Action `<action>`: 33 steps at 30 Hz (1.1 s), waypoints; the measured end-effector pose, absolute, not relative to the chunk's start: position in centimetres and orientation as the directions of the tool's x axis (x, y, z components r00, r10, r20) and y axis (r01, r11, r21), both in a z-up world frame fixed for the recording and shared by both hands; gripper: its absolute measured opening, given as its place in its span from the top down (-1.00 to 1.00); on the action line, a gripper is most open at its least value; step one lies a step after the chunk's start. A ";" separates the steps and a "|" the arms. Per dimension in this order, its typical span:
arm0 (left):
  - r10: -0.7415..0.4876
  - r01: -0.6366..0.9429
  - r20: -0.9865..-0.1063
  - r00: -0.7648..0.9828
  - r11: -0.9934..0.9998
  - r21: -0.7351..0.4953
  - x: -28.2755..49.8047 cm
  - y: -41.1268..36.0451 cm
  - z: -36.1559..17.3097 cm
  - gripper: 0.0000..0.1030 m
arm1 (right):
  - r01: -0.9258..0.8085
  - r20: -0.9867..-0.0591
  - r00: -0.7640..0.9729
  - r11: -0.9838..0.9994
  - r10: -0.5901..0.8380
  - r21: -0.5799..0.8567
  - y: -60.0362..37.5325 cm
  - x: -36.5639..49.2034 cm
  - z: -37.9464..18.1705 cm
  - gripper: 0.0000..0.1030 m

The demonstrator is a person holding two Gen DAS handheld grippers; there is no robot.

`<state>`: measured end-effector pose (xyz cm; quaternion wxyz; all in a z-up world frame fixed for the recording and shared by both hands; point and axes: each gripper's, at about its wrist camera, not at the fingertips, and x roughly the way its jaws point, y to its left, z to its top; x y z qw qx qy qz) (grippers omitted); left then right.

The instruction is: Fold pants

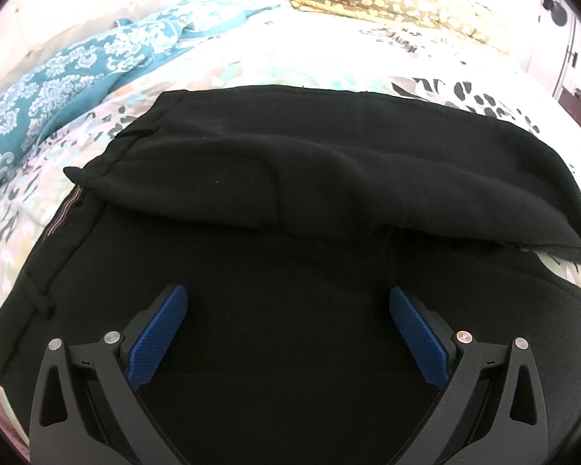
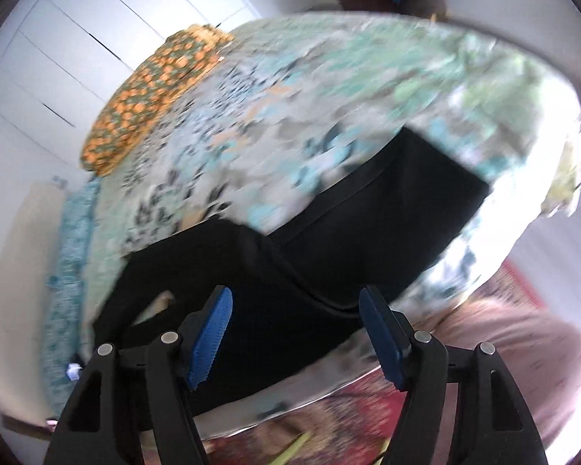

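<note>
Left wrist view: black pants [image 1: 290, 201] lie on a bed with a floral bedsheet [image 1: 251, 66], one part folded over the rest, the waistband at the left. The left gripper [image 1: 288, 306] hangs over the fabric with its blue-padded fingers [image 1: 159, 333] spread wide and nothing between them. A teal patterned blanket [image 1: 58, 85] lies at the left, an orange-print pillow [image 1: 387, 0] at the far edge.

Right wrist view, blurred: the pants [image 2: 368, 224] stretch across the bed near its edge. The right gripper [image 2: 295, 310] has its fingers [image 2: 211, 333] parted and apparently empty. A red patterned rug [image 2: 329, 418] shows below.
</note>
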<state>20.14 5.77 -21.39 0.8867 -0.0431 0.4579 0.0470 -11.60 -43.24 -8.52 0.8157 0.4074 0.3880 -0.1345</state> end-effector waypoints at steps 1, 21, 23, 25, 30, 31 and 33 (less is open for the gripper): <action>0.042 -0.123 -0.816 0.577 0.992 -0.036 20.1 5.8 -21.4 -0.99 | 0.534 -0.730 0.672 0.602 0.124 0.594 -43.1 -11.4 -8.6 -0.33; 0.027 -0.123 -0.808 0.588 0.991 -0.056 20.0 5.9 -21.5 -0.99 | 0.507 -0.613 0.730 0.362 0.301 0.782 -32.5 -5.8 -20.1 -0.45; 0.025 -0.123 -0.807 0.590 0.991 -0.059 20.0 5.9 -21.5 -0.99 | 0.511 -0.608 0.767 0.381 0.202 0.771 -33.9 -7.0 -18.9 -0.49; 0.026 -0.123 -0.807 0.590 0.991 -0.058 20.0 5.9 -21.5 -0.99 | 0.536 -0.608 0.779 0.340 0.155 0.773 -35.4 -8.1 -19.0 -0.53; 0.027 -0.125 -0.807 0.590 0.991 -0.058 20.0 5.9 -21.5 -0.99 | 0.560 -0.581 0.811 0.202 0.065 0.804 -38.3 -10.6 -19.8 -0.54; 0.027 -0.125 -0.807 0.589 0.990 -0.058 20.0 5.9 -21.5 -0.99 | 0.561 -0.580 0.813 0.195 0.050 0.804 -38.6 -10.9 -19.7 -0.54; 0.027 -0.125 -0.807 0.589 0.990 -0.058 20.0 5.9 -21.5 -0.99 | 0.575 -0.591 0.807 0.202 0.021 0.793 -39.2 -11.1 -19.3 -0.54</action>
